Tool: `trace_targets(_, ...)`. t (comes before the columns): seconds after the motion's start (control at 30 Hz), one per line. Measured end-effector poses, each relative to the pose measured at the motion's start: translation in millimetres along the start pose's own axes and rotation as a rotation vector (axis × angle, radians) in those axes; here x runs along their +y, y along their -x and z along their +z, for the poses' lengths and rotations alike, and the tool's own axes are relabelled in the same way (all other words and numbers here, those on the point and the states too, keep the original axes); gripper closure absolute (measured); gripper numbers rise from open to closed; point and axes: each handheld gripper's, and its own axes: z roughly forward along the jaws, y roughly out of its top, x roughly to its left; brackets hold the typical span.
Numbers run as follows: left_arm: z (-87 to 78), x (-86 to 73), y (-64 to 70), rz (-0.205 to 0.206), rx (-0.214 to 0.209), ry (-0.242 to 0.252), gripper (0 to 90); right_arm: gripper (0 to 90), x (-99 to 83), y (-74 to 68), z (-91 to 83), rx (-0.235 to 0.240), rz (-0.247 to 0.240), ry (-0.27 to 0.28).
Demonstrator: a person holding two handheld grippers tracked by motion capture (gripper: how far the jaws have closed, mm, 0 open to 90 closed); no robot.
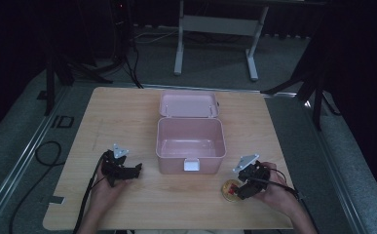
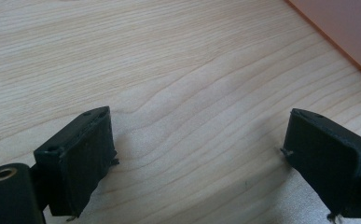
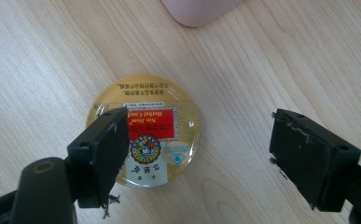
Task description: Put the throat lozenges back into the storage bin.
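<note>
Hovering over the tin

My right gripper [image 3: 199, 154] hangs spread above the tin [image 3: 169, 107], labelled "Nin Jiom Herbal Candy", near the pink box [image 1: 191, 139]. My left gripper [image 2: 199, 163], spread too, sits over bare table [image 2: 159, 56].

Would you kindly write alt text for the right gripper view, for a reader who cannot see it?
The open right gripper hovers over a round gold candy tin with a red label, lying flat on a light wooden table. One black jaw overlaps the tin's edge in the picture; the other stands over bare wood. A corner of the pink box shows at the top.
</note>
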Motion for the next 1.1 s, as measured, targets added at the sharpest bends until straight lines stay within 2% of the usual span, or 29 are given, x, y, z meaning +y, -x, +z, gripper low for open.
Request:
trace_targets(0.83,0.0,0.0,0.0,0.0,0.0,0.0,9.1,19.3,4.9,-6.2,7.2,0.032,-0.031,-0.033)
trace_targets(1.1,0.0,0.0,0.0,0.0,0.0,0.0,9.1,15.7,6.5,-7.5,10.3,0.068,-0.022,-0.047)
